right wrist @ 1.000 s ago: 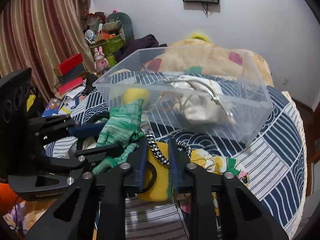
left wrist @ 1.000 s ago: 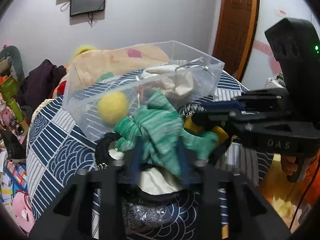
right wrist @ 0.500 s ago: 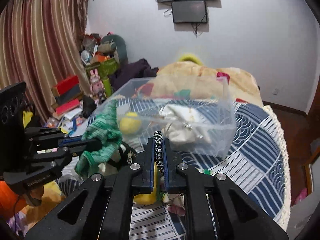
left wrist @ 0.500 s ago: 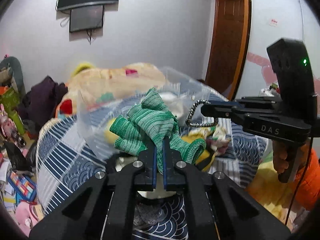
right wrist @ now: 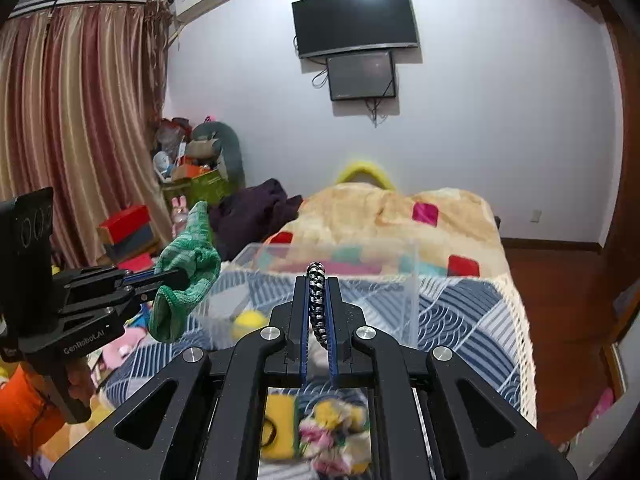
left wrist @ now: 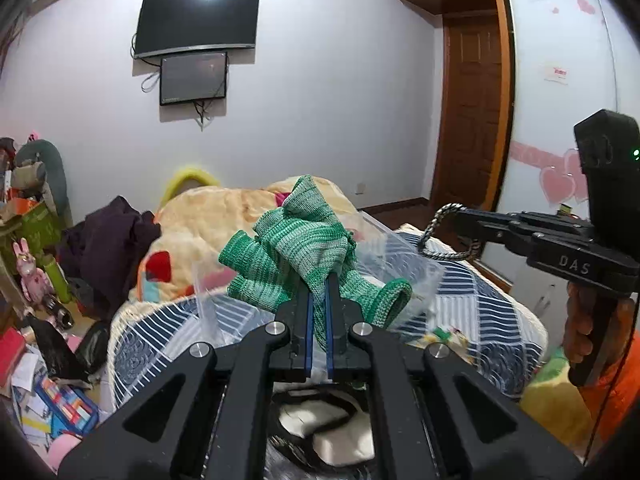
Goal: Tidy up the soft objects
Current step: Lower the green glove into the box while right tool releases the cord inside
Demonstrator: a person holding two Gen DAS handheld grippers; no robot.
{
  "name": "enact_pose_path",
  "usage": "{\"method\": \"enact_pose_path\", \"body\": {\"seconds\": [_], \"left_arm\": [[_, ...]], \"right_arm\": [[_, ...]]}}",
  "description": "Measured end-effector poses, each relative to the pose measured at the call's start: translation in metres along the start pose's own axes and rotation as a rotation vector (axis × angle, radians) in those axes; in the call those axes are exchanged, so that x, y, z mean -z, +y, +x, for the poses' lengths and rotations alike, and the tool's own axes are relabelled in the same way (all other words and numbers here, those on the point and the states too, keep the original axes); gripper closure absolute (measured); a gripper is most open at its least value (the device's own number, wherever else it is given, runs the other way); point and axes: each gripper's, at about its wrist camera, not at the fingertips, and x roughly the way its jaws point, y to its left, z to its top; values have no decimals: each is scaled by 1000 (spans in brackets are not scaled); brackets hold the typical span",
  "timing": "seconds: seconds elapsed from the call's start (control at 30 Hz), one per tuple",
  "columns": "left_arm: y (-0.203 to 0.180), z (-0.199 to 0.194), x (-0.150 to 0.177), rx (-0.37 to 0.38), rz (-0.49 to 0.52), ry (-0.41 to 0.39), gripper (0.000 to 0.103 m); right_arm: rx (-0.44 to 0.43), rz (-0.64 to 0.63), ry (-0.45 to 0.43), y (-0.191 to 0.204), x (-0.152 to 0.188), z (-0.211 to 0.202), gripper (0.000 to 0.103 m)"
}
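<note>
My left gripper (left wrist: 318, 300) is shut on a green knitted glove (left wrist: 304, 252) and holds it in the air above the bed; it also shows in the right wrist view (right wrist: 186, 276). My right gripper (right wrist: 318, 292) is shut on a black-and-white braided cord loop (right wrist: 317, 300), which also shows in the left wrist view (left wrist: 444, 236). A clear plastic box (right wrist: 332, 280) stands on the bed ahead of both grippers, with a yellow ball (right wrist: 248, 320) in it. More soft items (right wrist: 332, 432) lie under the right gripper, blurred.
The bed has a blue-and-white patterned cover (right wrist: 472, 320) and a beige blanket (right wrist: 392, 216) at the far end. Clutter and boxes (right wrist: 192, 176) stand at the left by the curtain. A black-rimmed white item (left wrist: 332, 428) lies under the left gripper.
Both grippers closed on their items and lifted them up off the bed: the left with the green glove, the right with the braided cord. The box now sits lower in view.
</note>
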Motion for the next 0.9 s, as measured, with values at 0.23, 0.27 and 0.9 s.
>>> {"method": "enact_pose_path", "body": {"seconds": [0.23,0.27,0.9], "left_arm": [[19,41,-9,-29,-48,43,99],[21,47,-8,-22,-61,52,99],[20,129,19,43,-122,239,99]], "right_arm": [[39,24,7,-12,-13,24,96],[43,31,13,-14,-14,28,96],[82,-3,227,-20,18,91,96]]}}
